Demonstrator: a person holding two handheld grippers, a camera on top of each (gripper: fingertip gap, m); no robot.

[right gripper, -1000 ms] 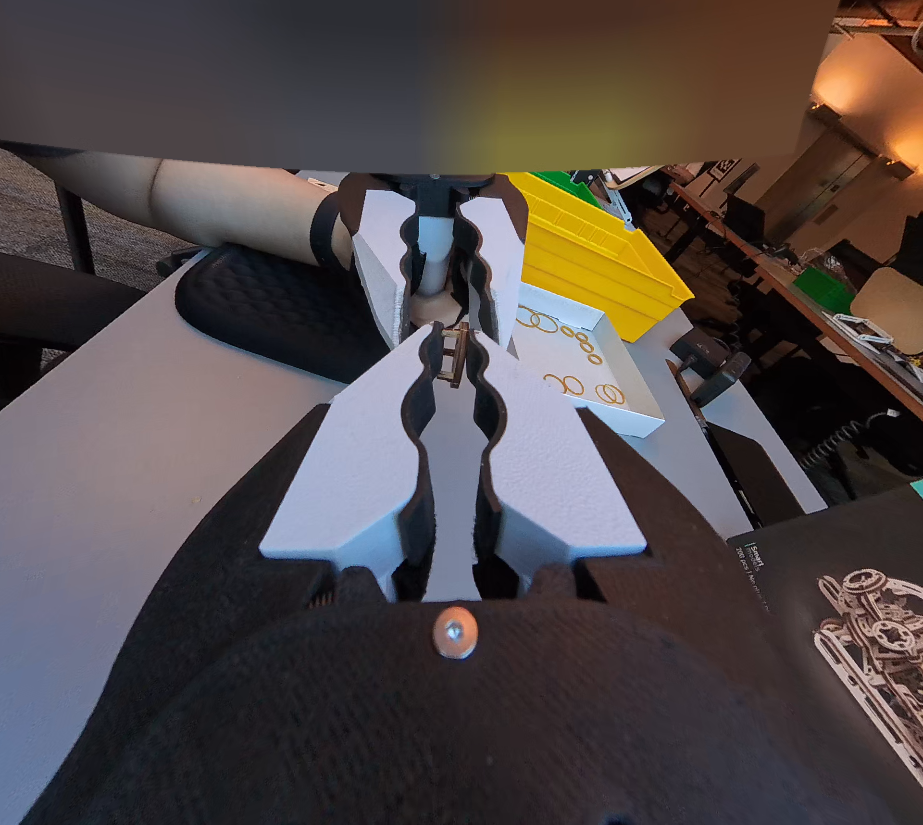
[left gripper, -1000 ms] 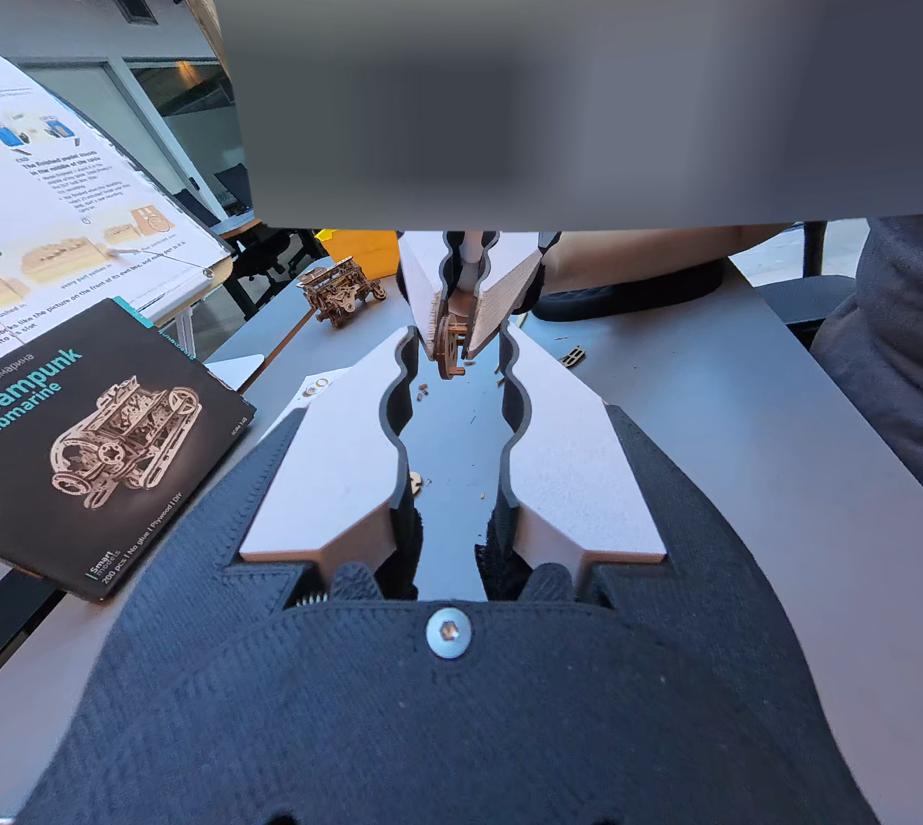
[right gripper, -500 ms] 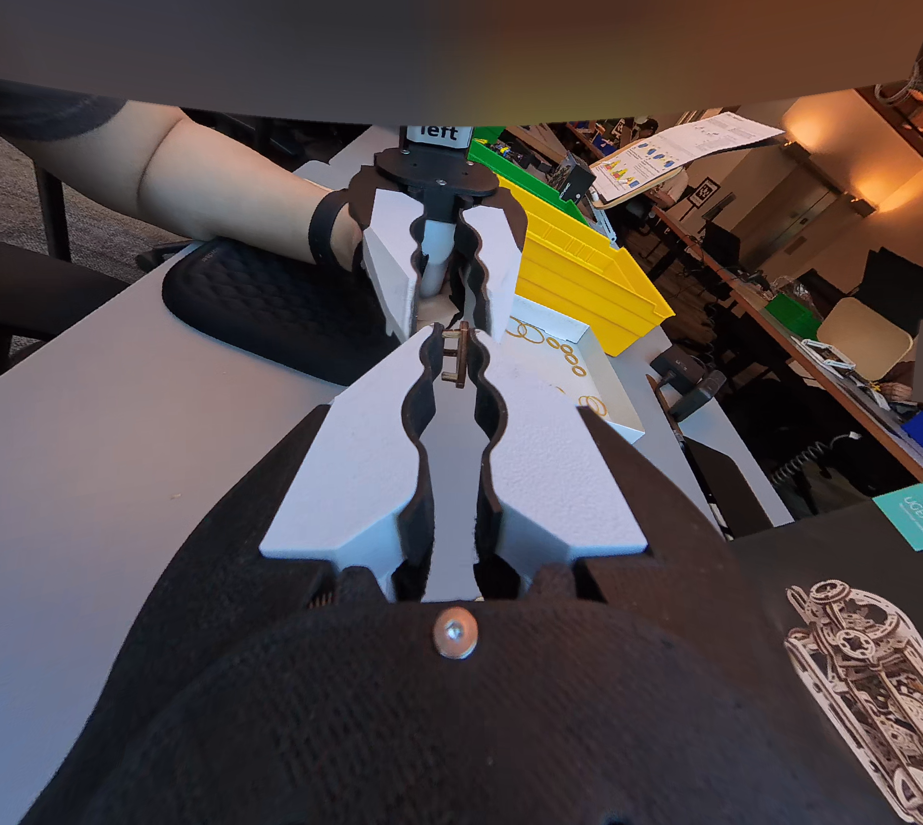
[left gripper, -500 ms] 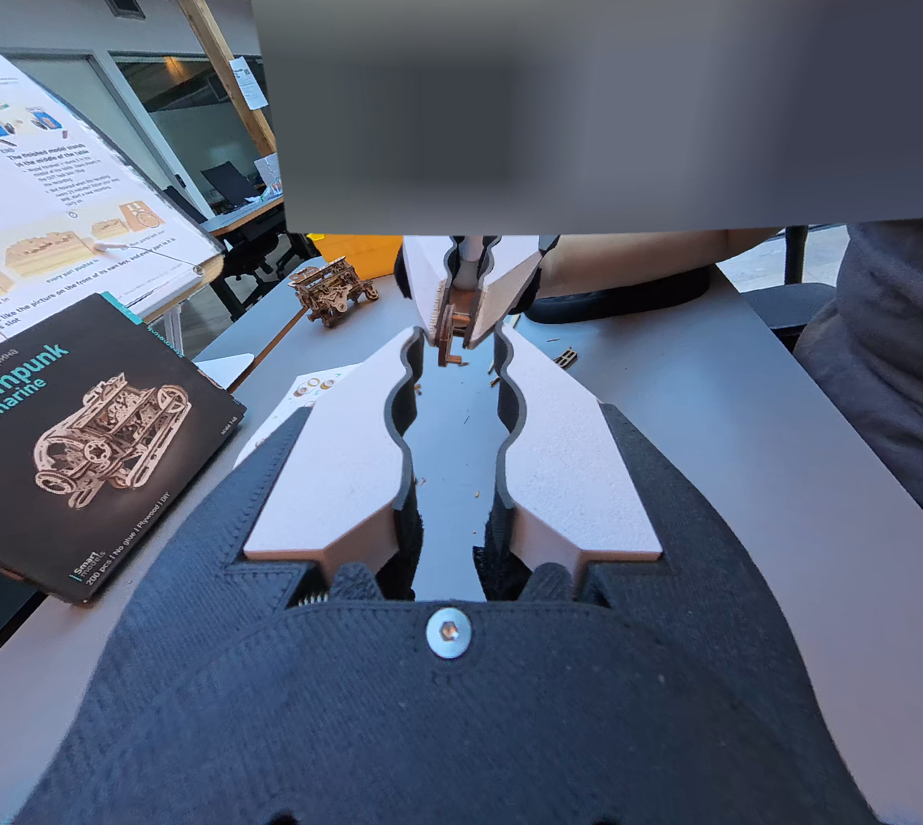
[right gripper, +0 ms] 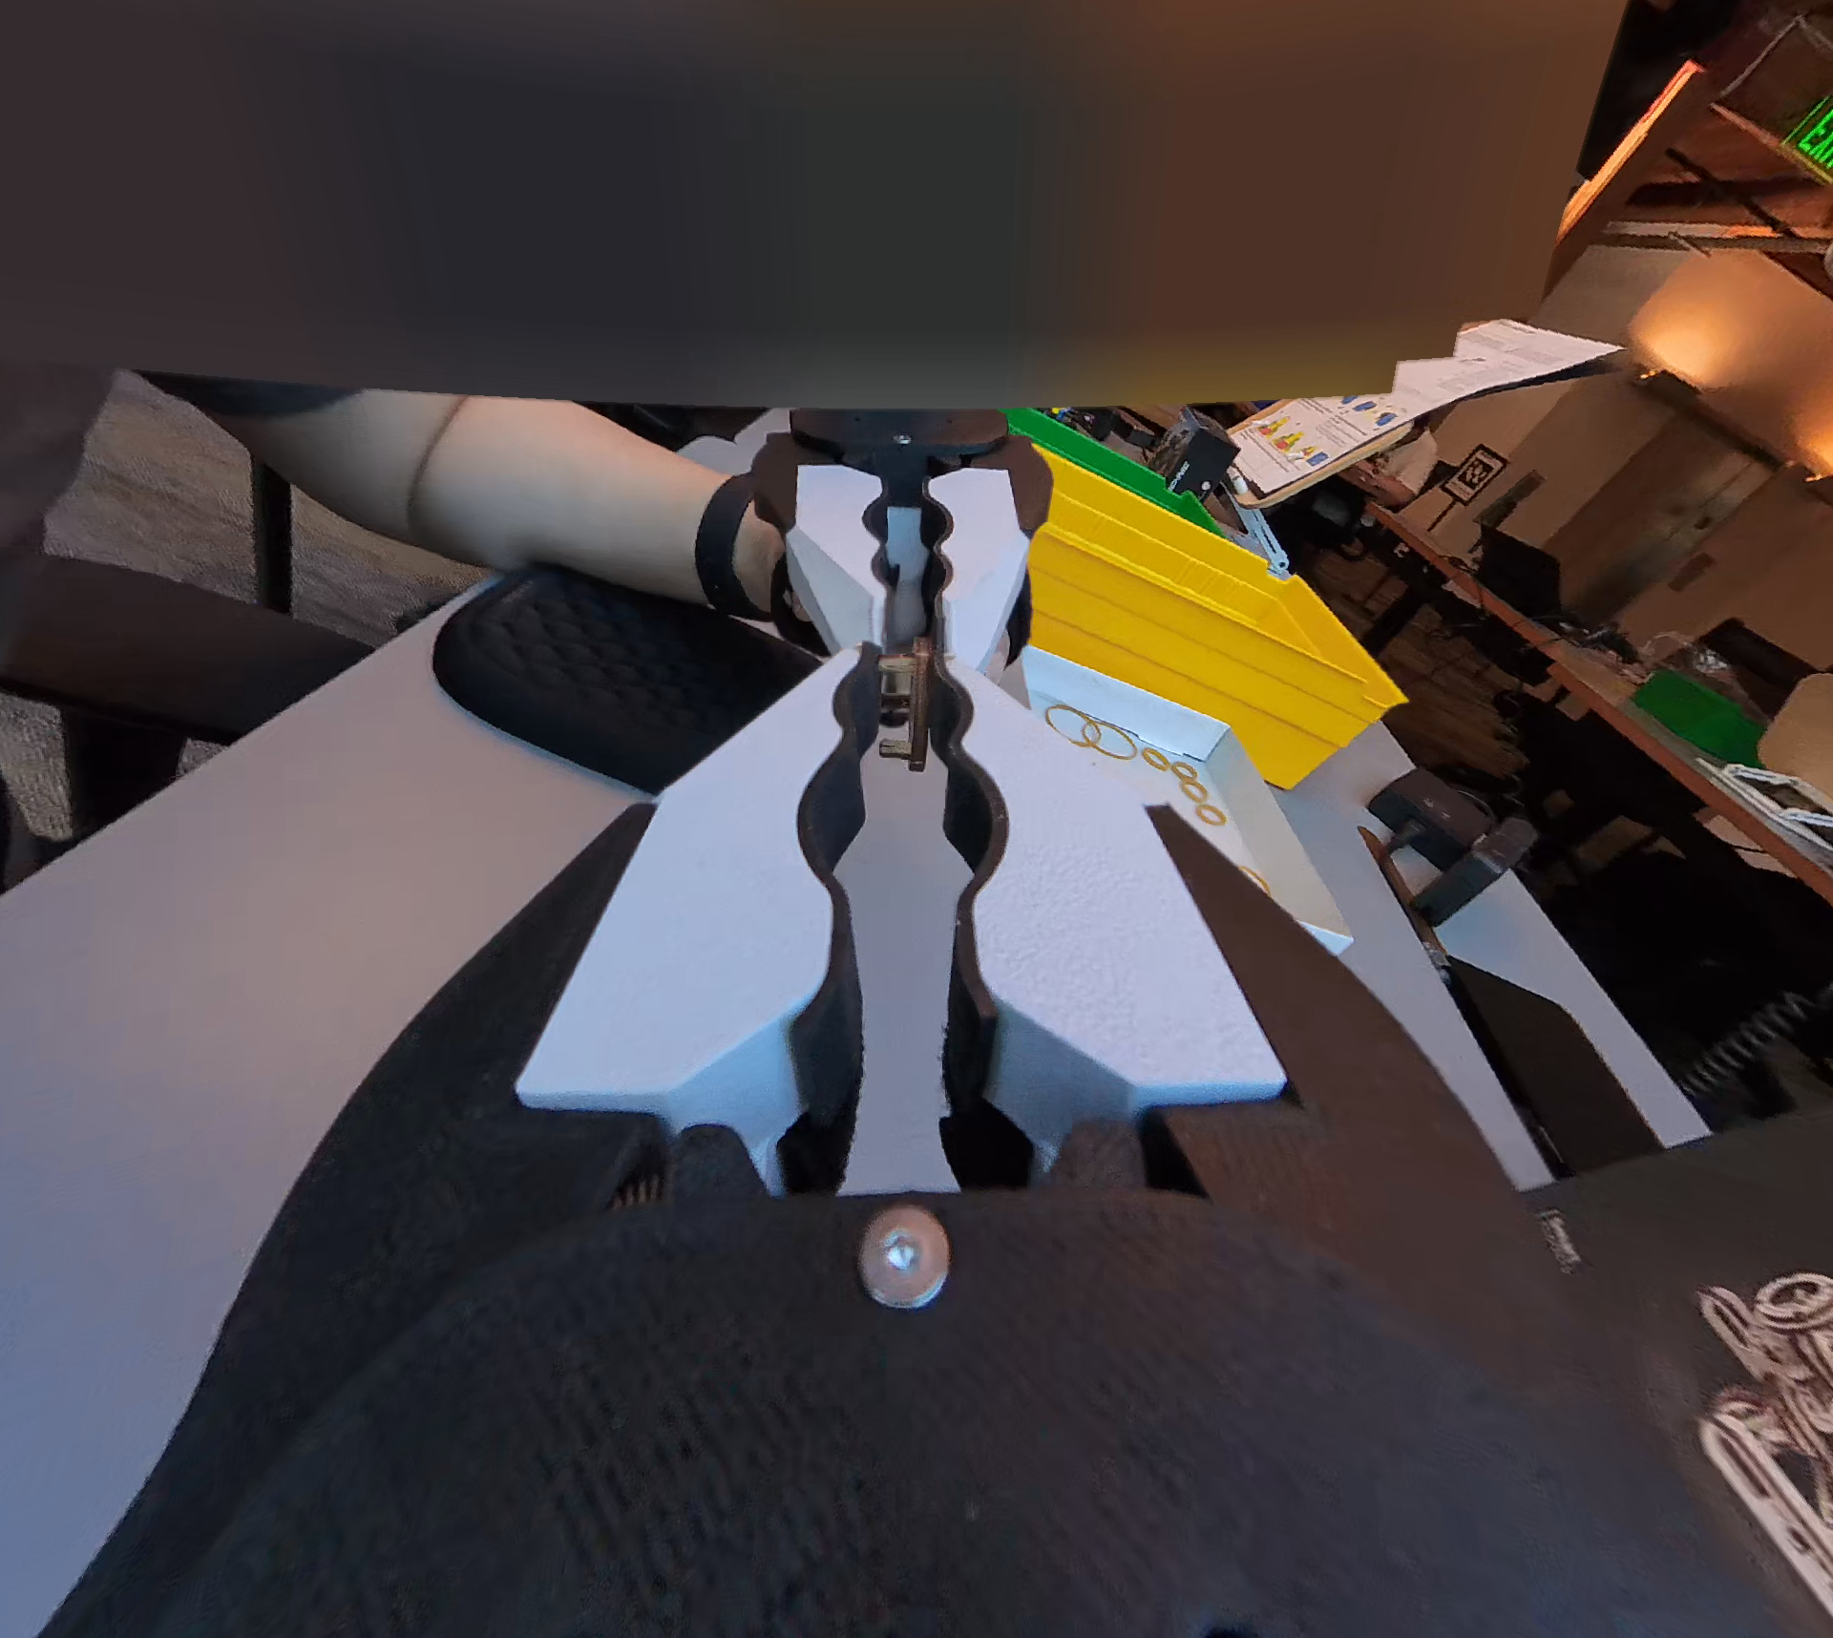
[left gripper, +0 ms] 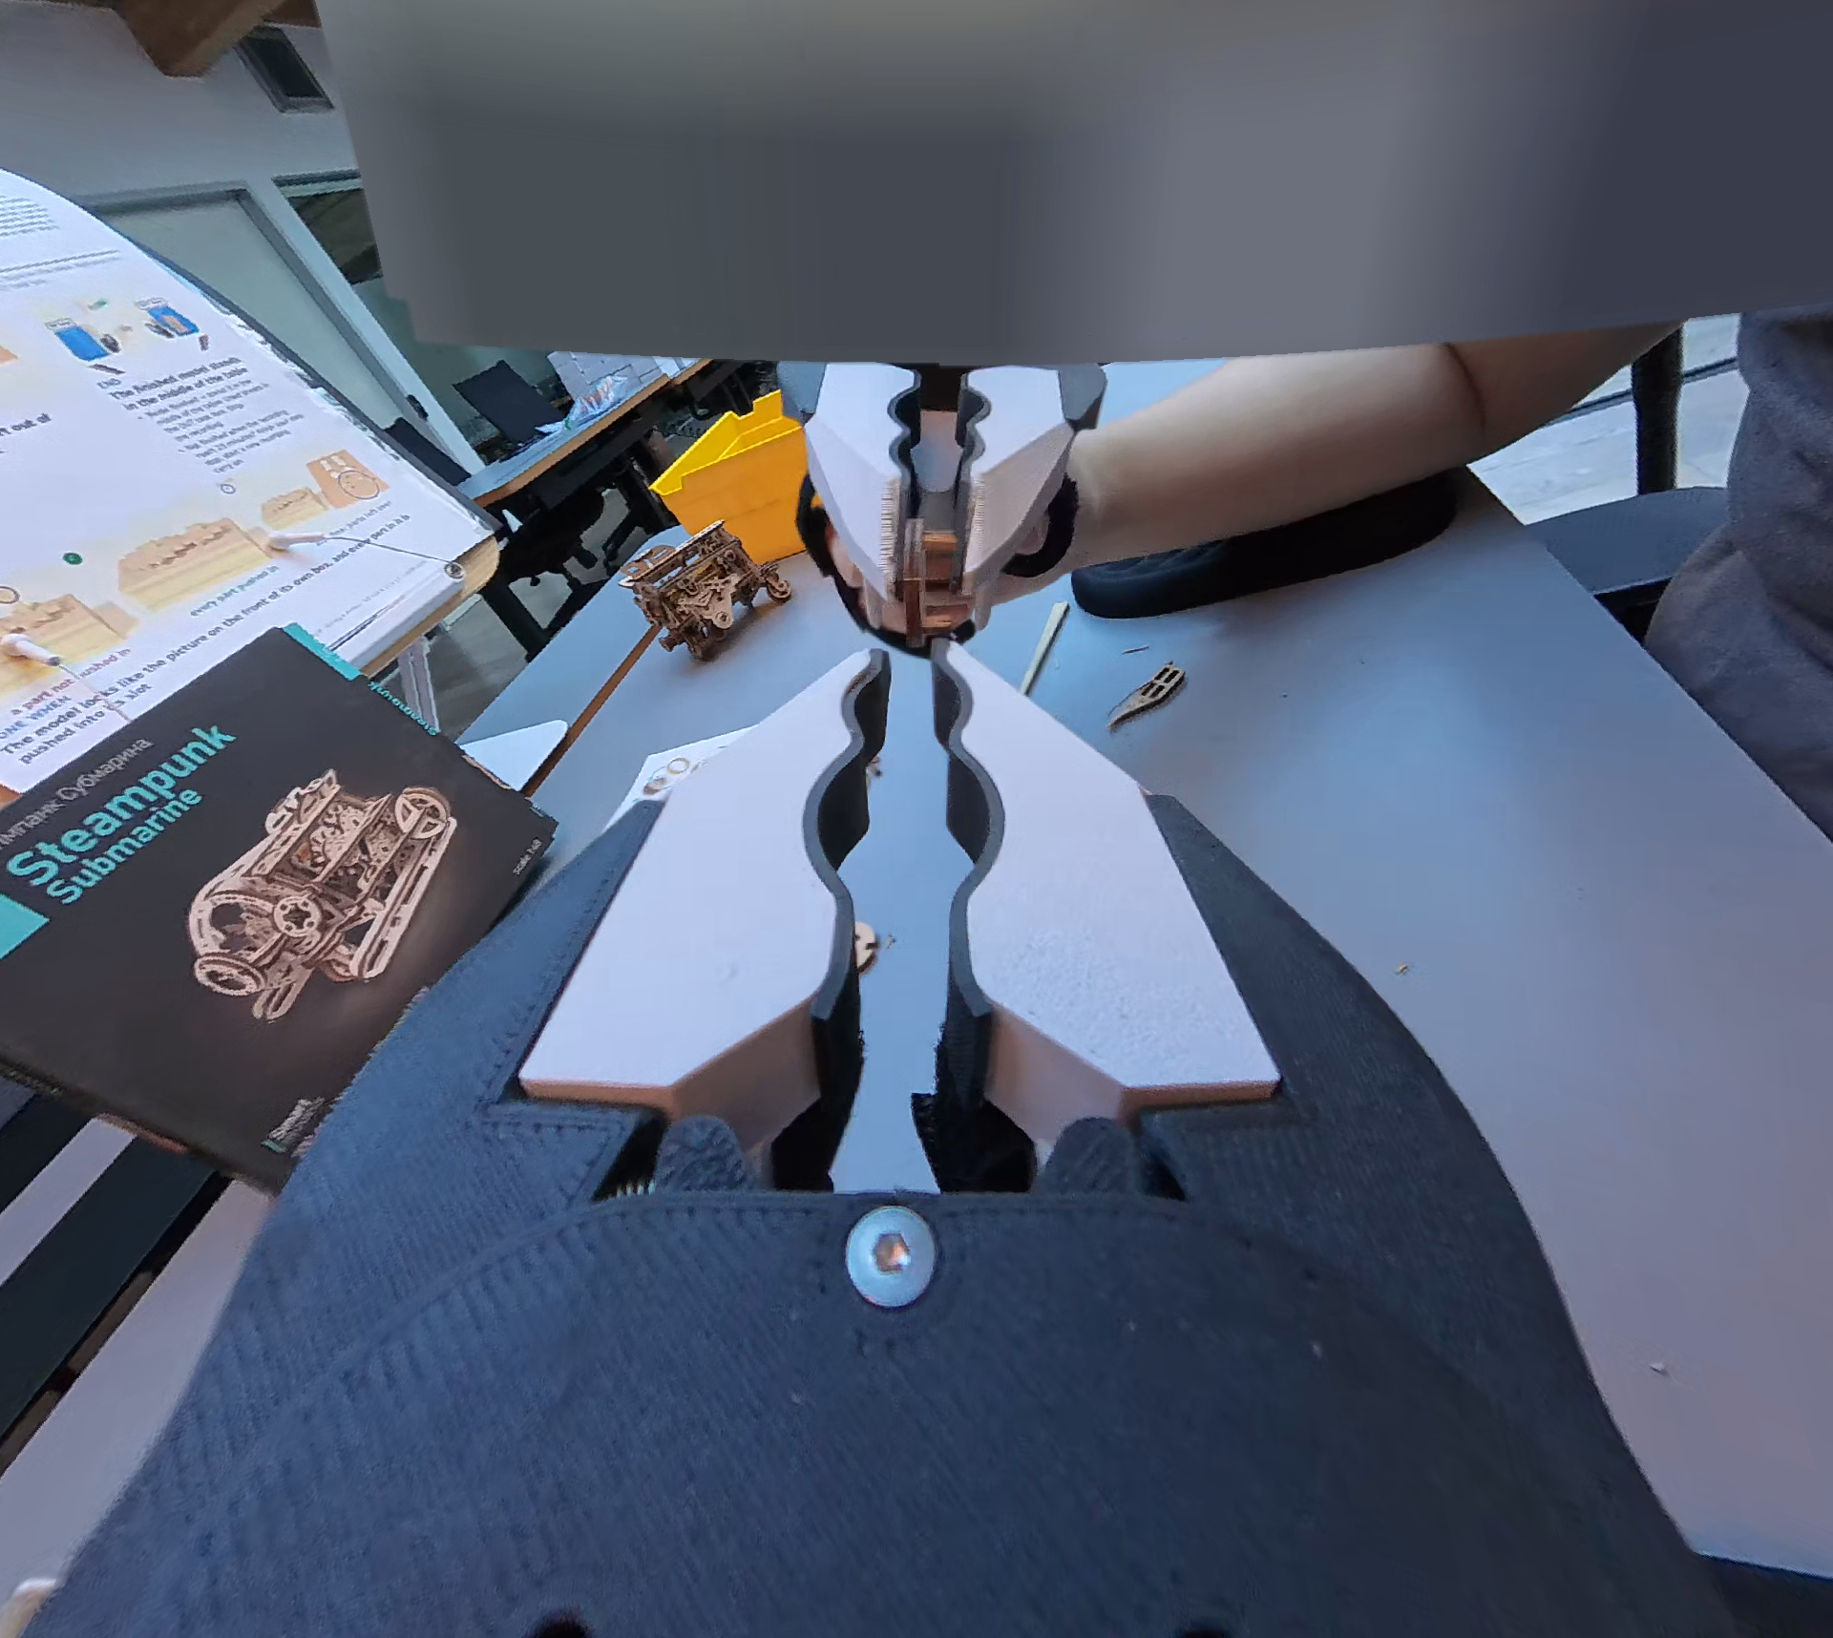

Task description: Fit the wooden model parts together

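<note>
Jaws of the right gripper [right gripper: 905,678] stand narrow and pinch a small wooden part [right gripper: 908,713] at their tips, a flat brown piece held on edge with a short peg-like bit on its left side. Facing it tip to tip is the left gripper [left gripper: 908,663], whose jaws are also drawn close together at the tips; whether it grips anything there cannot be told, since the gap at its tips looks dark and thin. Seen from the left wrist, the wooden part [left gripper: 927,584] sits between the tips of the right gripper [left gripper: 930,599], just beyond the left gripper's own tips, and both are raised above the grey table [left gripper: 1438,847]. A person's forearm [left gripper: 1270,440] runs in from the right behind the right gripper, over a black wrist rest [left gripper: 1280,549]. On the table farther back stands a built wooden model [left gripper: 702,589], with a yellow bin [left gripper: 739,470] behind it. A small loose wooden piece [left gripper: 1149,691] and a thin wooden stick [left gripper: 1043,646] lie on the table to the right of the grippers. A dark booklet [left gripper: 238,896] lies at the left, below a tilted instruction sheet [left gripper: 179,499]. From the right wrist, a shallow white tray [right gripper: 1240,807] holding small golden rings [right gripper: 1091,736] sits beside the yellow bin [right gripper: 1190,658].
</note>
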